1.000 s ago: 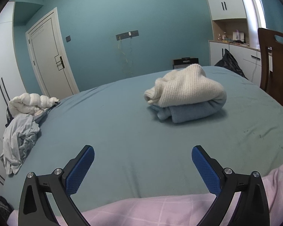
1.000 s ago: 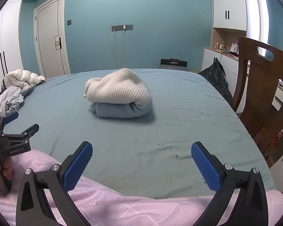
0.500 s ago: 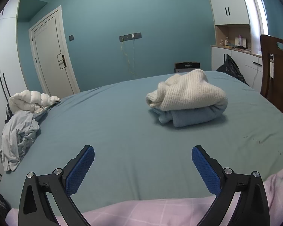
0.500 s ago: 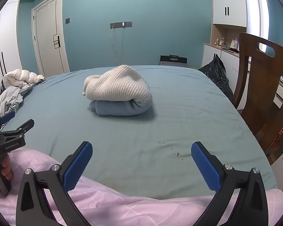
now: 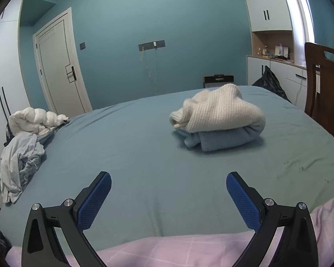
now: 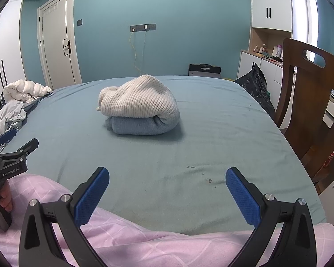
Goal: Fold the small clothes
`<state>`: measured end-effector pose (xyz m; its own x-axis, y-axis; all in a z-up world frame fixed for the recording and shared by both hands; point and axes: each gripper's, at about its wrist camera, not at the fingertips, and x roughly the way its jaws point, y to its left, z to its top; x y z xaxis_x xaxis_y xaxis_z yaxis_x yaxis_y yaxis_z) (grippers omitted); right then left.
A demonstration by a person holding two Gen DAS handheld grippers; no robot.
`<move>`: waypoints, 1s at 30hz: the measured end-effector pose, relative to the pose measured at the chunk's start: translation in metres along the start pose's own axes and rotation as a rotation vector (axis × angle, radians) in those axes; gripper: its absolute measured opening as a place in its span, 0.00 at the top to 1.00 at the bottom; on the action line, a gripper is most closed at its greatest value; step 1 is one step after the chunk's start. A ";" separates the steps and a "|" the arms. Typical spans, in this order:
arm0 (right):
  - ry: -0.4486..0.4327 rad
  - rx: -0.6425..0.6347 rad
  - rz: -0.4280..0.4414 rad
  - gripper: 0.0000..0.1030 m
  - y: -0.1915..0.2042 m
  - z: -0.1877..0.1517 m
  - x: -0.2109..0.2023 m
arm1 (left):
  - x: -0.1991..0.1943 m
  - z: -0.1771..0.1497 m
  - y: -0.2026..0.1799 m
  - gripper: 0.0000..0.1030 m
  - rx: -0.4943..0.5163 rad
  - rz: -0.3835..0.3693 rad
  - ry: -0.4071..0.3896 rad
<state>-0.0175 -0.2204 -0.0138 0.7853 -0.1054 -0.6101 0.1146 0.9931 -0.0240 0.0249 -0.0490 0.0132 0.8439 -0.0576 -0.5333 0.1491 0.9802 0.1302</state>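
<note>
A wooden chair [image 6: 309, 102] stands beside the bed [image 6: 211, 151], near a black bag [image 6: 256, 86].

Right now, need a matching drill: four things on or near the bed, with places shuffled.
Things:
1. cream ribbed knit sweater
2. light blue folded garment
3. crumpled grey cloth
4. brown wooden chair

Places:
A. beside the bed's right edge
B. bottom of the stack
C. left edge of the teal bed sheet
D. top of the stack

Pairs: 1-D, 2-B, 3-C, 4-A
</note>
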 end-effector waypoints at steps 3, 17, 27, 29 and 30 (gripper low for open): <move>-0.001 0.004 0.003 0.01 -0.001 0.001 -0.001 | 0.000 -0.001 0.000 0.00 0.000 0.005 0.002; -0.002 0.007 0.007 0.01 -0.002 0.002 -0.001 | -0.001 -0.001 -0.001 0.00 0.004 0.006 -0.005; 0.009 0.008 0.011 0.01 -0.001 0.002 0.002 | 0.000 -0.002 -0.003 0.00 0.006 0.006 -0.001; 0.007 0.007 0.010 0.01 0.000 0.002 0.001 | -0.001 -0.002 -0.003 0.00 0.006 0.007 -0.007; 0.008 0.007 0.011 0.01 -0.001 0.002 0.002 | -0.001 -0.002 -0.004 0.00 0.007 0.007 -0.008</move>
<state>-0.0146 -0.2216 -0.0135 0.7817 -0.0939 -0.6166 0.1102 0.9938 -0.0117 0.0228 -0.0521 0.0116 0.8489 -0.0521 -0.5260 0.1467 0.9792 0.1399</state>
